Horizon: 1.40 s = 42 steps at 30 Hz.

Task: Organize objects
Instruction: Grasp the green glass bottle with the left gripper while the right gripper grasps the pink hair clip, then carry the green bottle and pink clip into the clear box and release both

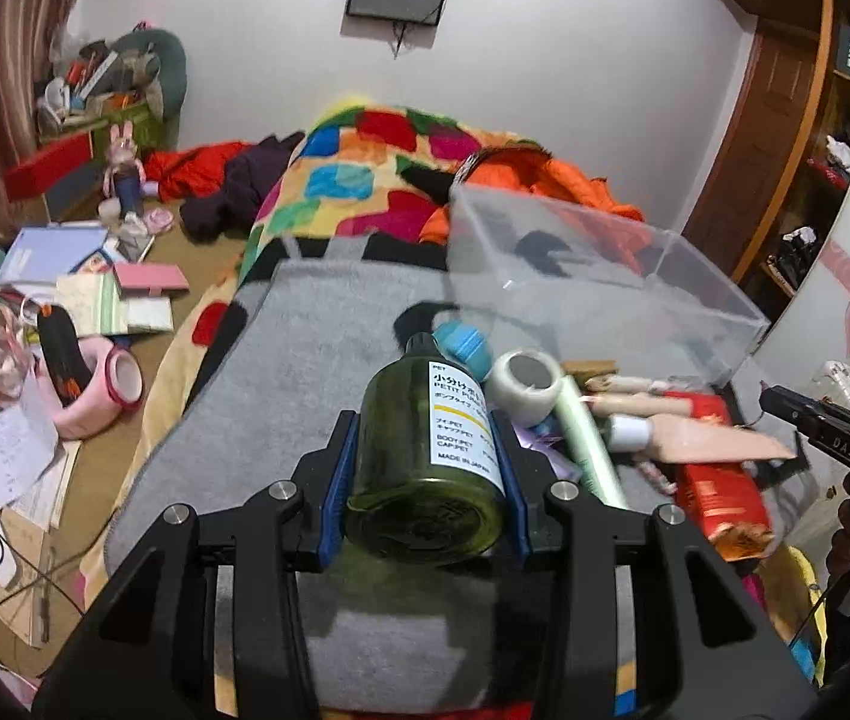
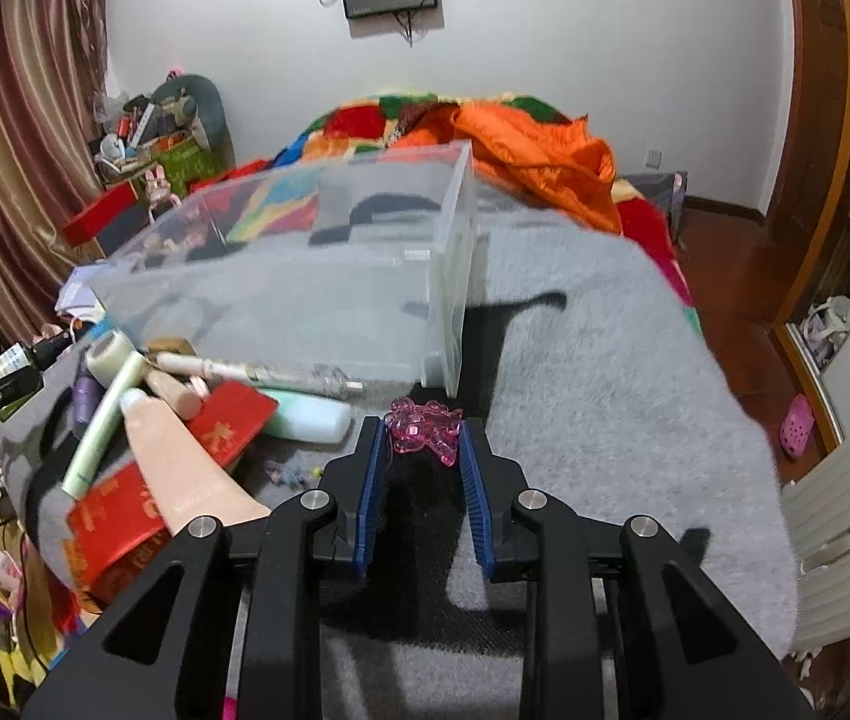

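**A:** What are the fingers doing?

**B:** The left gripper (image 1: 428, 468) is clamping its blue pads (image 1: 338, 474) on both sides of a green bottle (image 1: 425, 456) with a white label, holding it with its base toward the camera and its dark cap pointing away. The right gripper (image 2: 422, 462) is pinching a pink clear plastic trinket (image 2: 425, 429) between the tips of its blue pads, with the jaws standing narrow.

**A:** What is lying around them?

**B:** Both are hanging over a grey blanket (image 2: 605, 360) that is covering a bed. Just beyond the bottle, a heap of small things is lying on the blanket: a roll of clear tape (image 1: 524, 384), a pale green tube (image 1: 590, 444), a beige tube with a white cap (image 1: 695, 438) and a red packet (image 1: 719, 492). In the right wrist view, the same heap is sitting to the left of the trinket, near the blanket's left edge.

**A:** And the container?

**B:** A clear plastic box (image 1: 593, 276) is standing on the blanket just behind the heap, toward the far end of the bed. I cannot tell whether anything is lying inside it.

**A:** Further out?

**B:** A patchwork quilt (image 1: 359, 180) and orange fabric (image 2: 539, 150) are bunching up behind the box. Papers and books (image 1: 95, 282) are littering the floor to the left of the bed.
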Available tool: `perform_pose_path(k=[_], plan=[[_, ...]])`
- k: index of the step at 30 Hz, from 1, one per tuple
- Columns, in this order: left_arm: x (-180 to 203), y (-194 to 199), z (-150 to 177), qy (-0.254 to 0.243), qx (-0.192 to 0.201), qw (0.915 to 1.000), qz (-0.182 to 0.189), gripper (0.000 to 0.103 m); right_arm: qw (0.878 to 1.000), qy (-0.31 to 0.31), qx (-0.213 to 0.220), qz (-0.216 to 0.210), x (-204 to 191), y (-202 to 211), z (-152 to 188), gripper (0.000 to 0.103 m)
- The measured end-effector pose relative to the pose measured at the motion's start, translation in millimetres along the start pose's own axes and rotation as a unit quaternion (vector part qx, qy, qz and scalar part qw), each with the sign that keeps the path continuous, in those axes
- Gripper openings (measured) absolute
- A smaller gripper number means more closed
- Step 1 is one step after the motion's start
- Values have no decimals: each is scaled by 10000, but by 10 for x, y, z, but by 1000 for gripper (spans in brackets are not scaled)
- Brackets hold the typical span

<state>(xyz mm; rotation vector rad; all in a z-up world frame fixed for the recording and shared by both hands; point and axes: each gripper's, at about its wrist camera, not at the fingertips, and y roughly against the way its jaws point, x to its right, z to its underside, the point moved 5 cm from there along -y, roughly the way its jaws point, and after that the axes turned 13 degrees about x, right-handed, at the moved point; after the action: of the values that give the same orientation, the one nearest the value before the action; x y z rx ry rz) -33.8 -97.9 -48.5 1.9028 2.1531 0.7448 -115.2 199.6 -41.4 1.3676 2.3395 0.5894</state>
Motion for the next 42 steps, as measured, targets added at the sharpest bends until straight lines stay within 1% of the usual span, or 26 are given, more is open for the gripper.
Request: perform_pose_path(k=[6,13,20,29,31,34,38,42], plan=[[191,64,-217,-76,238,9995,219,41,9992,-16,364,-151,-69,170,-191,23],[391,-4,-432,-148,405,9980,469,41,9966,122,771,-272,-188,262,-482,23],[497,-219,-656,-127,350,9972,655,41,9935,135,1081,-342,-222,230,-800,23],[604,-529,-858,-316,288,9972,617,41,9885,220,1423,-466,-326,117,-1209,23],[632,-602,-881,-385,242,9971,612,41,9886,261,1395,-496,-365,36,-1256,23],[683,-753,-885,-497,70,9968,622,41,9906,309,1220,-544,-415,-135,-1270,23],[732,-967,-836,-549,-293,9955,715,41,9946,340,753,-628,-433,-432,-1173,23],[758,-1175,-775,-489,-696,9928,843,41,9968,339,310,-652,-407,-690,-1034,23]])
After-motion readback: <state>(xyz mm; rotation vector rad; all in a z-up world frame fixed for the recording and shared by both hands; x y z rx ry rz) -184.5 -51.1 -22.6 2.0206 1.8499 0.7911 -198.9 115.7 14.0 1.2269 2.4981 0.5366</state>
